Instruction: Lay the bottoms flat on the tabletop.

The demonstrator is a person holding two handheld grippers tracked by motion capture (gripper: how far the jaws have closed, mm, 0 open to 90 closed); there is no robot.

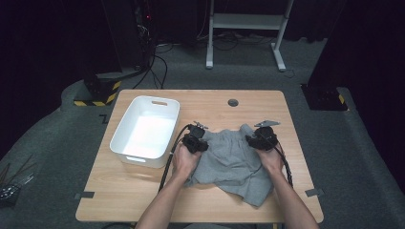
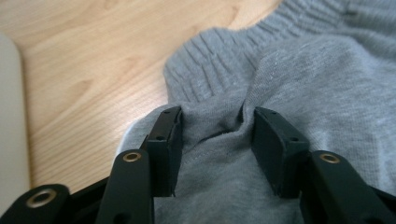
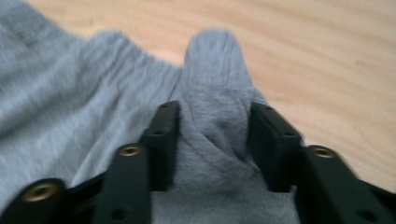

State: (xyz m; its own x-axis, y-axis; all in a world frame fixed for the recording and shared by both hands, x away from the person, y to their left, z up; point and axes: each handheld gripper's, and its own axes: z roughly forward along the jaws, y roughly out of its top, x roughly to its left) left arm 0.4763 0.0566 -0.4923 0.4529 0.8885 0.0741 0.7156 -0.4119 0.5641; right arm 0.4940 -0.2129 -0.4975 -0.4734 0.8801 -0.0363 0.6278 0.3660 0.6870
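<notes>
A grey knit garment (image 1: 231, 162) lies crumpled on the wooden table (image 1: 143, 191), with a ribbed band (image 2: 205, 65) at its far edge. My left gripper (image 1: 197, 138) rests on the garment's upper left part. Its jaws (image 2: 217, 114) stand apart with a creased fold of fabric between them. My right gripper (image 1: 260, 137) sits on the upper right part. Its jaws (image 3: 212, 107) straddle a raised hump of the grey cloth (image 3: 70, 93) that fills the gap. A hand holds each gripper from the near side.
A white plastic bin (image 1: 145, 131) with nothing in it stands on the table's left half, close to the left gripper. A round cable hole (image 1: 233, 102) is near the far edge. Bare wood shows at the front left (image 1: 124, 195). Beyond the table stands a white desk frame (image 1: 246, 28).
</notes>
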